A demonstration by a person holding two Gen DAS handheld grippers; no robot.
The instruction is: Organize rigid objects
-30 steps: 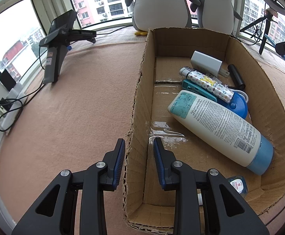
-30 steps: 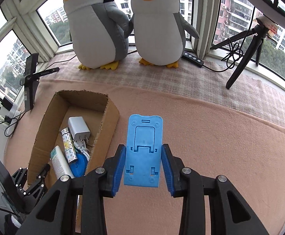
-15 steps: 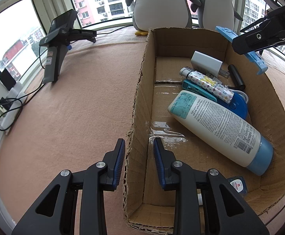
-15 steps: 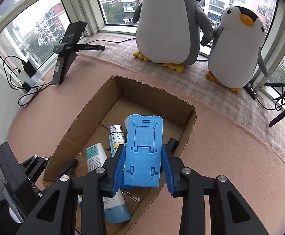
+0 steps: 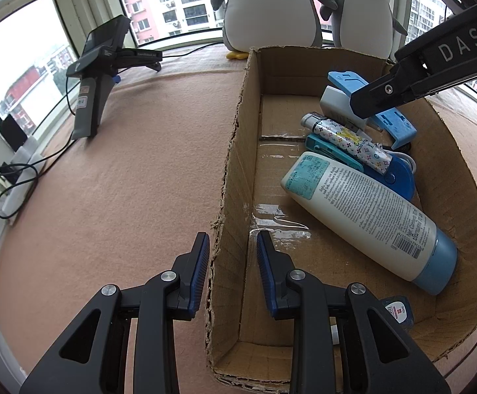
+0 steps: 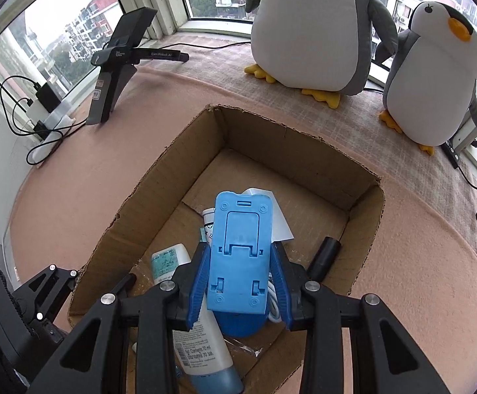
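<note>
Now right gripper [image 6: 240,290] clamps the blue phone stand [image 6: 240,252] above the cardboard box [image 6: 366,226], poised over the charger for release. Left gripper [image 5: 232,274] pinches the box's near wall, likely steadying it.

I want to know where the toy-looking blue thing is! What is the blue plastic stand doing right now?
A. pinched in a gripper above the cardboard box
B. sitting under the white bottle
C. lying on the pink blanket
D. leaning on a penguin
A: the right gripper pinches the blue stand between its pads, over the open cardboard box.
</note>
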